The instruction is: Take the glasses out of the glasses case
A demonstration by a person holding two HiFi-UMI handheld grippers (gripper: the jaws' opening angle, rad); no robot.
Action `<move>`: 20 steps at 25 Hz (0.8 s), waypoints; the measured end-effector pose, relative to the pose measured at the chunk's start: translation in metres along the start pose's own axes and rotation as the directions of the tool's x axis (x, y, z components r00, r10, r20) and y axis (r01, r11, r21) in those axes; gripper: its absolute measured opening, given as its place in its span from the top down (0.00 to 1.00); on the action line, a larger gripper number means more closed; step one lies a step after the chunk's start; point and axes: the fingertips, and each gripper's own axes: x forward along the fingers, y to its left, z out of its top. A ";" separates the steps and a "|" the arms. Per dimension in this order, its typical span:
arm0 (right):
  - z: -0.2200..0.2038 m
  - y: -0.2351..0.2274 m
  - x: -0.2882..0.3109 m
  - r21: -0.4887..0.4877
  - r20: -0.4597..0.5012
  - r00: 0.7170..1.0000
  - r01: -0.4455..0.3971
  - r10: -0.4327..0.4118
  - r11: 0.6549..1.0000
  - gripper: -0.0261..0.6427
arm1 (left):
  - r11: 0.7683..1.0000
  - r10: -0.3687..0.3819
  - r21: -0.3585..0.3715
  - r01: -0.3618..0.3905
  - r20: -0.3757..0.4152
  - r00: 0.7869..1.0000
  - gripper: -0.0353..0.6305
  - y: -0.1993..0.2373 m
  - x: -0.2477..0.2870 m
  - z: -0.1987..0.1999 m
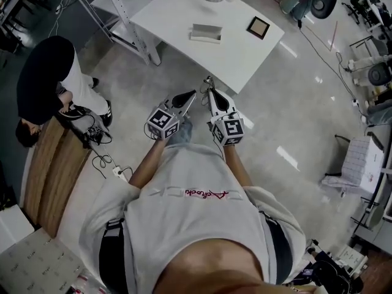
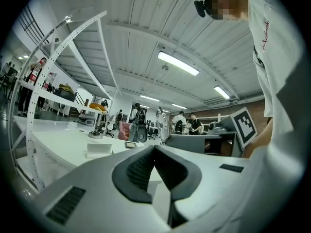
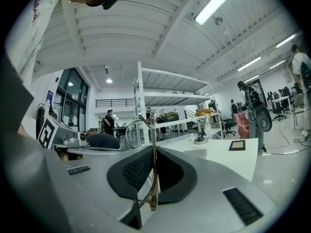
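Plainly the glasses (image 3: 152, 178) are out already: the right gripper (image 3: 153, 148) is pinched almost shut on one thin temple, well short of the white table (image 1: 177, 11) where the case (image 1: 205, 33) lies. The left gripper (image 2: 154, 149) is closed on nothing. The held temple runs near to far, lenses leading toward the table. I'd hold them level and gently, then set them on bare tabletop beside the case
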 end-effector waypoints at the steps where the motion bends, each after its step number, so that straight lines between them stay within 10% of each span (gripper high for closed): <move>1: -0.001 0.002 -0.004 -0.001 0.000 1.000 0.002 -0.002 1.000 0.92 | 1.000 0.000 -0.002 0.000 0.005 1.000 0.96 -0.004 -0.002 0.000; 20: 0.002 0.013 -0.034 -0.037 0.011 1.000 0.021 -0.021 0.999 0.92 | 1.000 -0.005 -0.011 0.006 0.035 0.999 0.96 -0.033 -0.020 -0.008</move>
